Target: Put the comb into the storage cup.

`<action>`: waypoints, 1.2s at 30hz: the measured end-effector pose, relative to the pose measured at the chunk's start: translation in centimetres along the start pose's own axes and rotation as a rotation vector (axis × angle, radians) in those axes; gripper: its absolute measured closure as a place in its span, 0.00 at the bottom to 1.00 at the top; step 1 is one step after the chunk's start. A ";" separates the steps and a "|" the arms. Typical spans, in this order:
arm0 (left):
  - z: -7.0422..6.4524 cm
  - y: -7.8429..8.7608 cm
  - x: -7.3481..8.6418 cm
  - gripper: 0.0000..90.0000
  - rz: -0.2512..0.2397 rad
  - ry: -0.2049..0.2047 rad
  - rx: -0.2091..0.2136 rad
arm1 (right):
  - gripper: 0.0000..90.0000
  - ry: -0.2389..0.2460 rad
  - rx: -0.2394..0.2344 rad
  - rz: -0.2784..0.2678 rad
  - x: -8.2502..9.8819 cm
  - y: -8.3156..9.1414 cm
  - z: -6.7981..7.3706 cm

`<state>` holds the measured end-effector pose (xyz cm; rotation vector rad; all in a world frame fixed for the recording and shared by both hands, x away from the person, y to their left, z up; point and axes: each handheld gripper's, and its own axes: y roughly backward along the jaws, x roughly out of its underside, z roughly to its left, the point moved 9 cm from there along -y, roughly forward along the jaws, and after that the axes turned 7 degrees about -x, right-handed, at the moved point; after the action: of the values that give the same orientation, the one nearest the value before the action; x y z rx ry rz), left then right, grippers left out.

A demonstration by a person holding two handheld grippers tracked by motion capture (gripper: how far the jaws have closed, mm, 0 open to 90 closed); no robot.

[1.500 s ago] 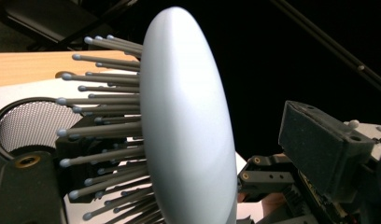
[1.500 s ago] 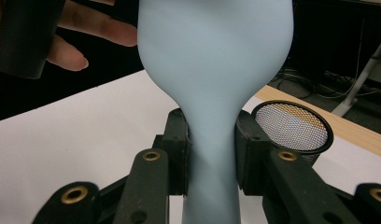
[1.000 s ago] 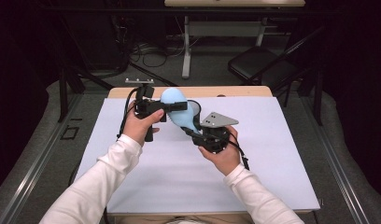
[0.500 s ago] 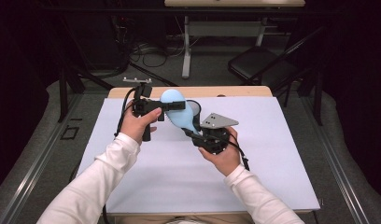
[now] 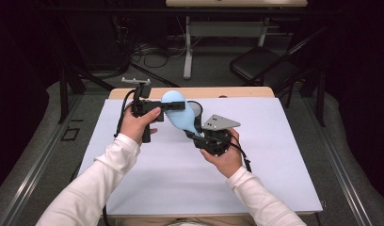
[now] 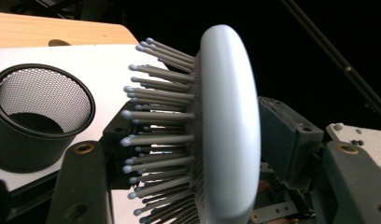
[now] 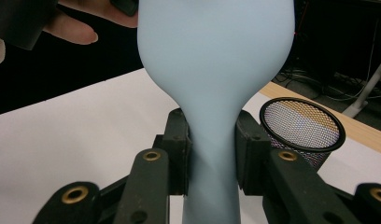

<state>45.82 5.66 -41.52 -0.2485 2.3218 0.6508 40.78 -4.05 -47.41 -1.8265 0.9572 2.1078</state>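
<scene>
We note the left gripper jaws closing around the hairbrush head, the right gripper clamping its handle steady for handover.

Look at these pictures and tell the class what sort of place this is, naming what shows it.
Probably a lab or recording workspace: a wooden table under a white sheet, tangled floor cables behind it, a black folding chair, and dark surroundings.

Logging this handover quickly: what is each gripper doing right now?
Left gripper: jaws just been closing around the hairbrush head; contact cannot be told.
Right gripper: shut on the hairbrush handle.
</scene>
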 end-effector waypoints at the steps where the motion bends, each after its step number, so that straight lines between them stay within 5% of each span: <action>1: 0.0 0.0 0.0 0.43 -0.004 0.004 0.001 | 0.77 -0.001 -0.002 0.001 0.0 0.0 0.0; 36: 0.2 0.2 0.2 0.53 0.007 0.045 0.015 | 0.77 -0.009 -0.016 -0.017 0.3 -0.1 0.2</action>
<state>45.72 5.88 -41.69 -0.2499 2.3707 0.6372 40.60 -3.97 -47.71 -1.8250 0.9226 2.1180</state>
